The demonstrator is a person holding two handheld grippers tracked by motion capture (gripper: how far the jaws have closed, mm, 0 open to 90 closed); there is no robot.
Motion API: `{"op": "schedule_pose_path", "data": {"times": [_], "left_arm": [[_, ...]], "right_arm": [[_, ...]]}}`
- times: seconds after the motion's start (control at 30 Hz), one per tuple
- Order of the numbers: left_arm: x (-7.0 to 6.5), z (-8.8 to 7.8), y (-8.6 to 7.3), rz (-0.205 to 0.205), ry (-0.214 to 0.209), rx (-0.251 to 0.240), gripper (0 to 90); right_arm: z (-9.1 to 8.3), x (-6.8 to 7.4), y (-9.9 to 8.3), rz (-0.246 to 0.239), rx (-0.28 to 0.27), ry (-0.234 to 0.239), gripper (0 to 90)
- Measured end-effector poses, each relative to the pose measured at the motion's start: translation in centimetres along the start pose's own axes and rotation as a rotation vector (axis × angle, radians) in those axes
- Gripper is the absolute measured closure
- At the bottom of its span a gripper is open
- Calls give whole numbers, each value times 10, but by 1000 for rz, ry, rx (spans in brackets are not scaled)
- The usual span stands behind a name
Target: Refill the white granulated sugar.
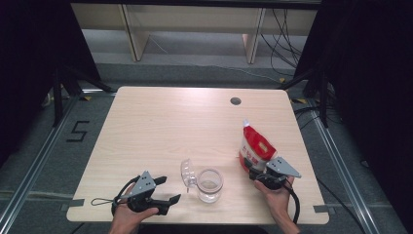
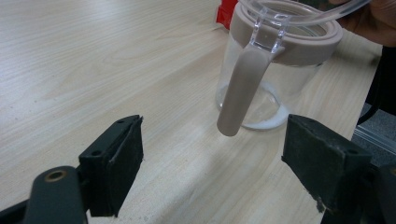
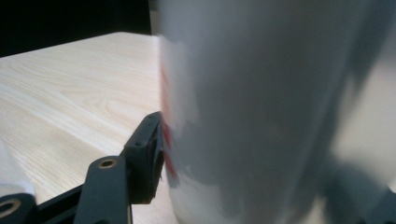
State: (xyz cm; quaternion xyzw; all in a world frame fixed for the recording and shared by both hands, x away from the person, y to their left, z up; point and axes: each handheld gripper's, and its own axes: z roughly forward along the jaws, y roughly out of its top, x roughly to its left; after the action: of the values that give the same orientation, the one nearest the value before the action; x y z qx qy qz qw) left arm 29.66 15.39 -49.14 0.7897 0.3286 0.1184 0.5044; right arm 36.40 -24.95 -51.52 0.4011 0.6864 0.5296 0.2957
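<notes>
A clear jar (image 1: pixel 210 185) with a beige collar stands near the table's front edge, its clear lid (image 1: pixel 187 173) swung open to the left. My left gripper (image 1: pixel 170 189) lies just left of it, open, nothing between its jaws. In the left gripper view the jar (image 2: pixel 299 70) and its hanging beige latch (image 2: pixel 243 88) stand just beyond the open left gripper (image 2: pixel 215 140). A red and white bag (image 1: pixel 255 148) stands tilted to the right of the jar, with my right gripper (image 1: pixel 254 171) at its base. Up close the bag (image 3: pixel 261 93) sits between the jaws, one pad (image 3: pixel 149 154) against it.
The wooden table (image 1: pixel 160 122) has a round cable hole (image 1: pixel 235 101) at the back right. Dark curtains hang at both sides, and a pale shelf frame (image 1: pixel 195 24) stands beyond the table. The person's hand (image 2: pixel 378 18) shows behind the jar.
</notes>
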Motion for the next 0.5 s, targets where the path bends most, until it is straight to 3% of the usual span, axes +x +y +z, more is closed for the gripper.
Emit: {"op": "schedule_pose_path", "data": {"times": [0.03,0.07,0.13,0.37,0.5], "left_arm": [[0,0,0,1,0,0,197],[0,0,0,0,-1,1,197],[0,0,0,0,-1,-1,197],[-1,0,0,-2,2,2,197],[-1,1,0,-1,1,4,197]], "right_arm": [[1,-2,0,-11,-7,-1,404],[1,0,-1,13,-27,-7,397],[2,-3,0,-20,-21,12,393],[3,-5,0,-32,-36,20,371],[6,-8,1,-64,-57,20,334]]}}
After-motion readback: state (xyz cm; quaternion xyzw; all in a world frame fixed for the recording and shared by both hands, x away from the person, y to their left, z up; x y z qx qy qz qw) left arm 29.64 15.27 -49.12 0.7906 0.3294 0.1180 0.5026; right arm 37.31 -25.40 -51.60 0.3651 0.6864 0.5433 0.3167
